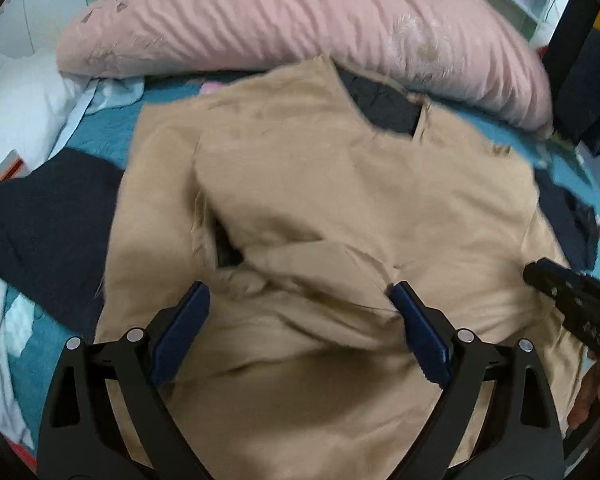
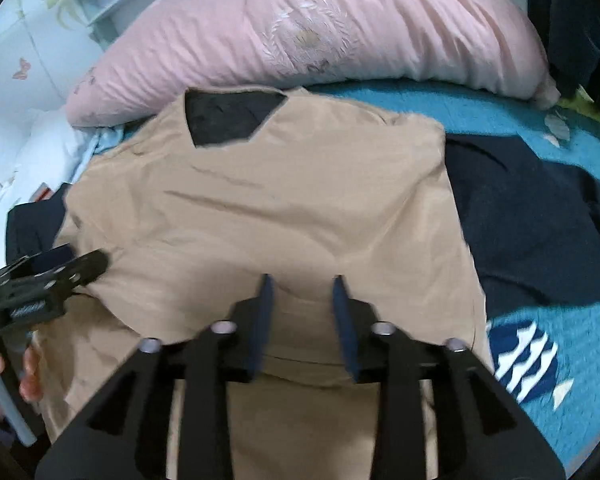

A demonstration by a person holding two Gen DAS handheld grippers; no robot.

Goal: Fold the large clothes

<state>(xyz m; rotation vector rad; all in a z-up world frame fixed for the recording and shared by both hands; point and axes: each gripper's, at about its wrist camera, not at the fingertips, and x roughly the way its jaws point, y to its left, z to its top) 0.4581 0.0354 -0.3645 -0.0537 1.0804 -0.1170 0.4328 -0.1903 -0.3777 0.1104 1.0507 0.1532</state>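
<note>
A large tan garment (image 1: 340,200) lies spread on the bed, with a dark lining patch showing near its far edge (image 1: 384,104). It also fills the right wrist view (image 2: 260,208). My left gripper (image 1: 300,292) is open wide, its blue pads (image 1: 184,328) just above rumpled tan folds at the near part. My right gripper (image 2: 302,284) is open with a narrower gap, over the garment's near edge. The right gripper shows at the right edge of the left wrist view (image 1: 572,300); the left gripper shows at the left of the right wrist view (image 2: 48,276).
A pink quilt (image 1: 300,16) lies bunched along the far side. Dark navy clothes (image 2: 540,220) lie right of the tan garment and also left of it (image 1: 40,216). The bed has a teal cover (image 2: 560,360). White bedding (image 1: 16,112) lies at far left.
</note>
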